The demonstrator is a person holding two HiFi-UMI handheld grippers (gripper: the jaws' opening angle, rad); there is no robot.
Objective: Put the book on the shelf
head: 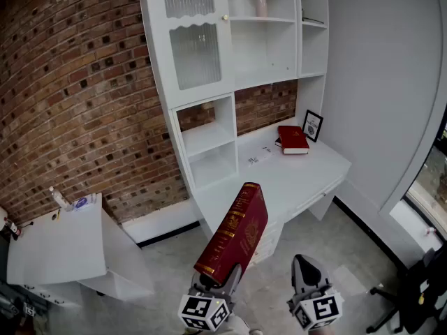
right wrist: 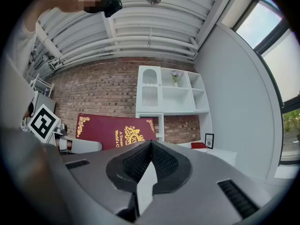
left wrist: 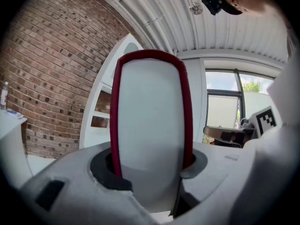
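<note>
Two red books: the held book [head: 234,232] stands tilted, pinched at its lower end by the left hand-held gripper [head: 218,279], with floor [head: 174,260] between it and the counter [head: 307,176] edge below the white shelf [head: 209,139]. The second book [head: 293,139] lies flat on the counter. The right hand-held gripper [head: 306,271] is pressed together, empty. Only its view shows the held book's gold-printed cover

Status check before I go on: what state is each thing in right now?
Gold-lettered red hardcover book: held tilted, not yet shelved.
Left gripper: shut on that book.
Right gripper: shut, empty.
Second red book: flat on the white desk.
Black-framed picture: upright on the desk.
Ribbed-glass cabinet door: closed.
</note>
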